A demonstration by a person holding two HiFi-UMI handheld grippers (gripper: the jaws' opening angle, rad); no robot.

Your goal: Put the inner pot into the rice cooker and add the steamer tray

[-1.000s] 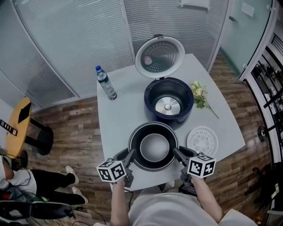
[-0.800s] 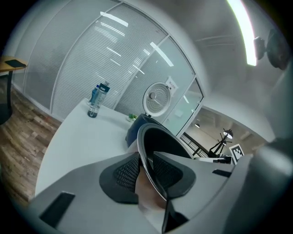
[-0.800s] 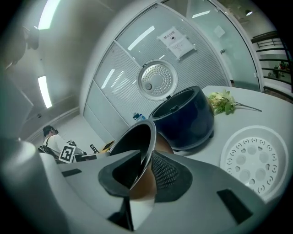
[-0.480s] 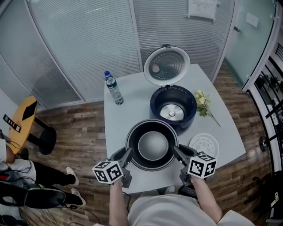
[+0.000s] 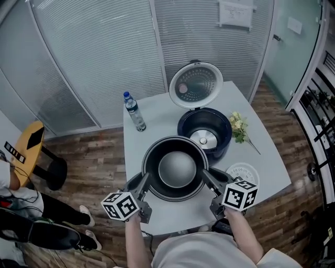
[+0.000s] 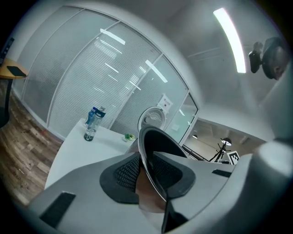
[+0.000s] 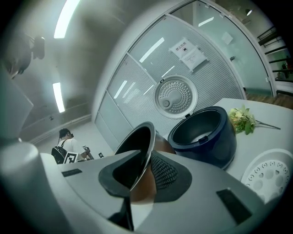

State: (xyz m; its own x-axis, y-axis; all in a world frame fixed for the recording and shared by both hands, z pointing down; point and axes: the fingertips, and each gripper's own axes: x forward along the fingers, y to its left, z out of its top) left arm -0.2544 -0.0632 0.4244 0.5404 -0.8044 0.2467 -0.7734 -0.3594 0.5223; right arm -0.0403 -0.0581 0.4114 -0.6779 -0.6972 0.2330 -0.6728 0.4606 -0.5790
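Inner pot [image 5: 175,168] rim pinched by L claw [image 5: 142,181] & R claw [image 5: 207,177], opposite sides.

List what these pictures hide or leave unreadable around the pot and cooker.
Underside of the inner pot: head view, faces away; gripper views show only rim and wall.
Near side of the rice cooker: head view, behind the pot's rim.
Part of the steamer tray: right gripper view, cut off by the edge.
Print on the water bottle and wall notice: head view, too small.
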